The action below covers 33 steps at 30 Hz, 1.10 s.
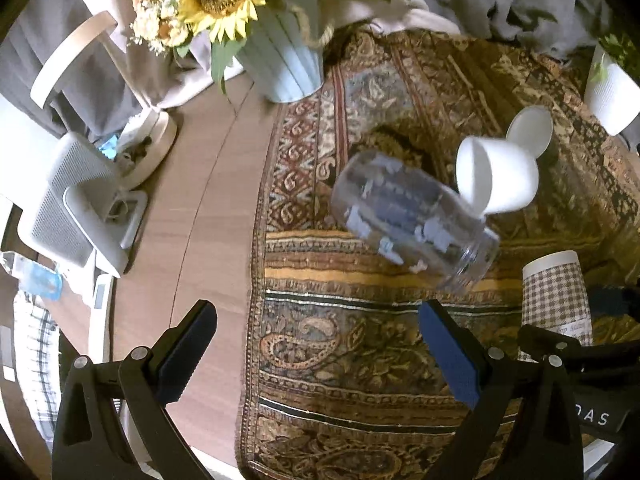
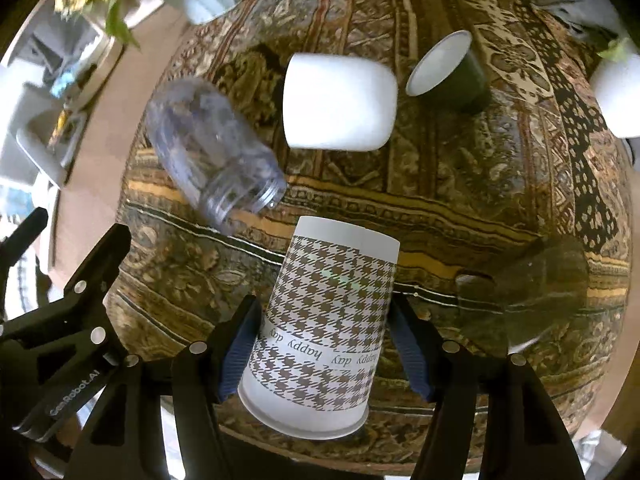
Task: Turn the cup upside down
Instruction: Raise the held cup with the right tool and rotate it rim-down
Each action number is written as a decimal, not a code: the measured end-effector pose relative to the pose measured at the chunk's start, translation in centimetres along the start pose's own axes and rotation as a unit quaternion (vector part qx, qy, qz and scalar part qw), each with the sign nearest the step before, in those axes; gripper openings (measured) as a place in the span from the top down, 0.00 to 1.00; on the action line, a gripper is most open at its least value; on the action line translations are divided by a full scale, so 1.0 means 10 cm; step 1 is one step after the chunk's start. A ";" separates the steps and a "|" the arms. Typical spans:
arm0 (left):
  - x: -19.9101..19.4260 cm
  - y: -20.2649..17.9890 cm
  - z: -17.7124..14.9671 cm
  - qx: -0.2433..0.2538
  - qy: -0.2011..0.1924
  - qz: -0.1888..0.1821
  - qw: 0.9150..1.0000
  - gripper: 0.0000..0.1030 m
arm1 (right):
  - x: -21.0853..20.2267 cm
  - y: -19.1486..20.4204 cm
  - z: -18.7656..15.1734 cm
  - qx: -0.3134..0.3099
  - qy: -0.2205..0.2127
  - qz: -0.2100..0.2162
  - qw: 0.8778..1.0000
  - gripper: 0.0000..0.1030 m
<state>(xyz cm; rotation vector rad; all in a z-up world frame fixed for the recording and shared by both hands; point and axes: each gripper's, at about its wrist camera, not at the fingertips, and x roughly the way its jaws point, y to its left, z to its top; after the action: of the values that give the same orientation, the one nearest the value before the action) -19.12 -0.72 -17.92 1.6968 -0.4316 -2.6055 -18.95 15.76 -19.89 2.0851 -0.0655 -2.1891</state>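
A houndstooth paper cup (image 2: 328,320) stands upside down, base up, on the patterned cloth; it also shows in the left wrist view (image 1: 556,292). My right gripper (image 2: 326,344) has a finger on each side of it, pads close to or just touching its wall; whether it grips is unclear. My left gripper (image 1: 316,344) is open and empty above the cloth. A clear plastic jar (image 1: 412,220) lies on its side, also in the right wrist view (image 2: 212,148). A white cup (image 2: 340,102) lies on its side beyond it.
A dark cup with white inside (image 2: 448,68) lies tipped at the back. A pale vase of sunflowers (image 1: 280,60) stands at the cloth's far left edge. A white pot (image 1: 612,96) stands far right. A clear glass (image 2: 532,292) sits right of the houndstooth cup. White appliances (image 1: 80,208) are left.
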 end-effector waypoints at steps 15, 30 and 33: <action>0.21 -0.02 -0.11 0.004 0.032 0.005 0.999 0.00 | 0.21 0.03 -0.10 -0.008 0.022 0.013 1.000 0.36; -0.26 -0.11 -0.03 0.006 -0.011 -0.036 0.999 0.00 | -0.60 -0.18 -0.41 0.061 -0.100 -0.001 0.993 0.27; -0.35 -0.25 0.04 0.019 -0.009 -0.066 0.998 0.00 | -0.77 -0.23 -0.42 0.097 -0.138 -0.012 0.986 0.27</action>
<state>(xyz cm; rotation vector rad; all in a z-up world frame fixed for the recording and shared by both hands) -17.70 2.34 -15.23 1.7738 -0.3856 -2.7220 -14.49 19.14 -12.73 1.8606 -0.2891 -2.5657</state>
